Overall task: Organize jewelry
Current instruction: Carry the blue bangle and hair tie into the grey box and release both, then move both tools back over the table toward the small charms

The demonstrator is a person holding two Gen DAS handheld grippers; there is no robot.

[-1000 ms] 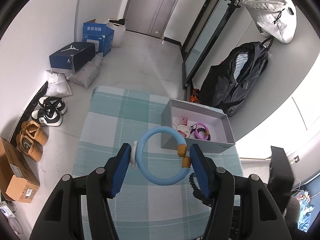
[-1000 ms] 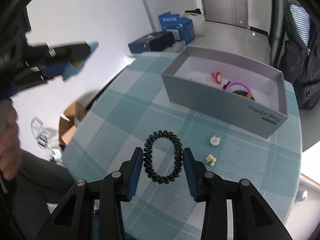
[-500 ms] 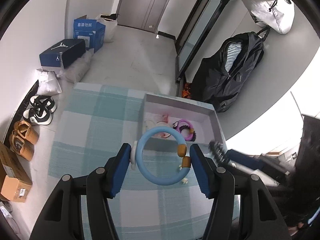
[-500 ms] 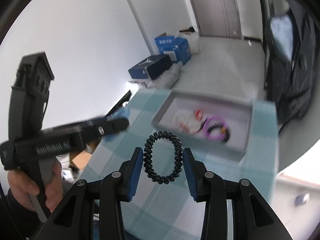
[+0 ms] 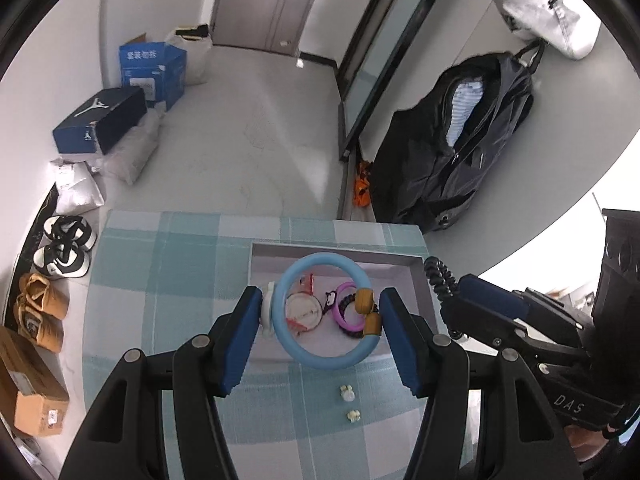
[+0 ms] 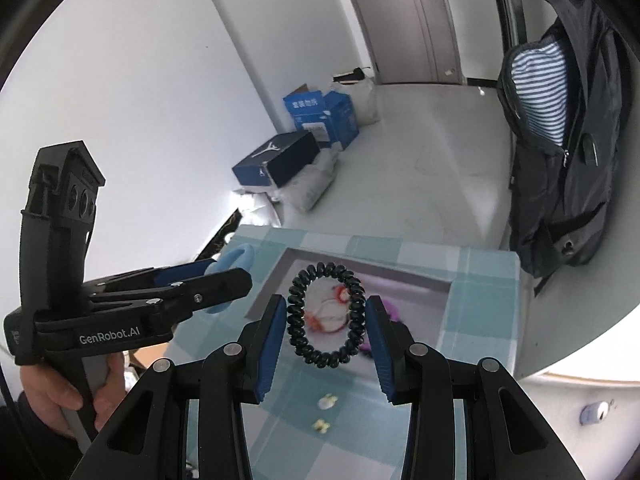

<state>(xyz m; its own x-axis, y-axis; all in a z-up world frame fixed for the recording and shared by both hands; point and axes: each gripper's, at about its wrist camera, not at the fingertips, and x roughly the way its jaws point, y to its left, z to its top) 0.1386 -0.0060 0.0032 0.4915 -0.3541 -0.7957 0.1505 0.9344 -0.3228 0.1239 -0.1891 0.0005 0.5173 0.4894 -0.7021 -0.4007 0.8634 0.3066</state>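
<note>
Two grippers clamped: left gripper [image 5: 320,334] on blue ring [image 5: 326,312], right gripper [image 6: 326,338] on black coil tie [image 6: 327,316] | checked tablecloth [image 5: 160,272] bore grey box [image 5: 418,280], two small pale pieces [image 5: 347,393], perhaps earrings | backpack [image 5: 460,148] against wall

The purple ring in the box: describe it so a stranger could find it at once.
On the teal checked tablecloth sits an open grey cardboard box. Inside, toward its right, lies the purple ring, the only purple item, right of a round white-and-red trinket.

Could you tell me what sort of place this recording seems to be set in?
Probably a home entryway: a closed door, pairs of shoes lined along the wall beside shoe boxes, and a black jacket hanging by a small cloth-covered table.
</note>
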